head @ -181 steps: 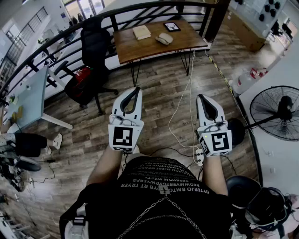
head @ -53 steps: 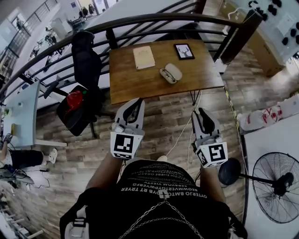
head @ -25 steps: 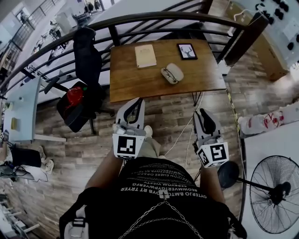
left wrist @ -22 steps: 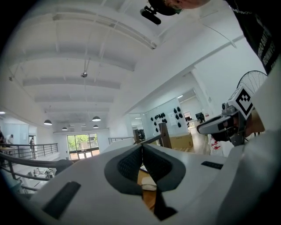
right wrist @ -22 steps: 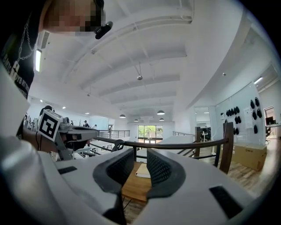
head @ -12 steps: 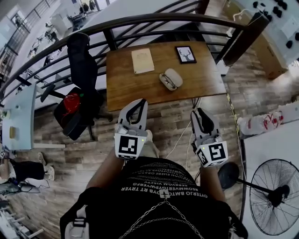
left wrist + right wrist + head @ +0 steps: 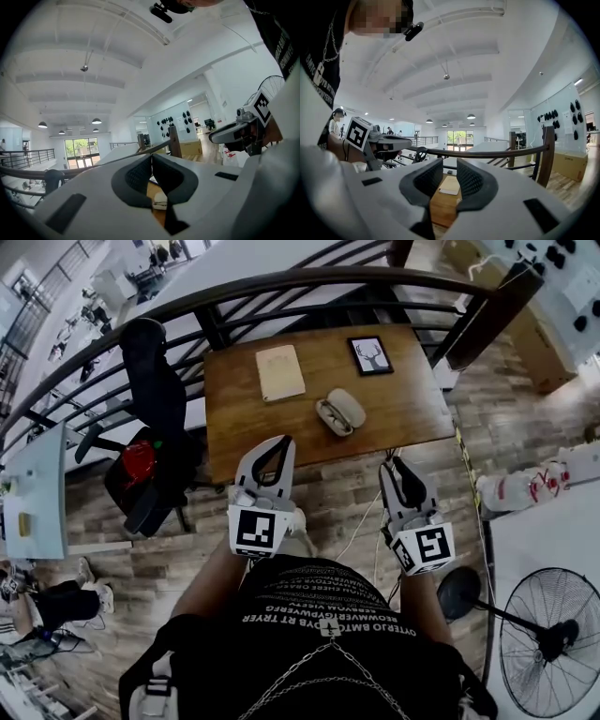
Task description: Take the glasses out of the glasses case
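The brown wooden table point(image 7: 246, 432) carries three things. A closed beige book point(image 7: 280, 372) lies flat toward the far left corner. A small framed picture point(image 7: 369, 355) of a deer is near the far edge, toward the right corner. The glasses case point(image 7: 339, 412) lies open around the middle of the table, apart from both, with glasses point(image 7: 329, 418) in its left half.

Open-plan office mezzanine: wooden desk point(image 7: 253, 423), swivel chair point(image 7: 150, 362), curved railing point(image 7: 281, 280), pendant lamps point(image 7: 471, 116).
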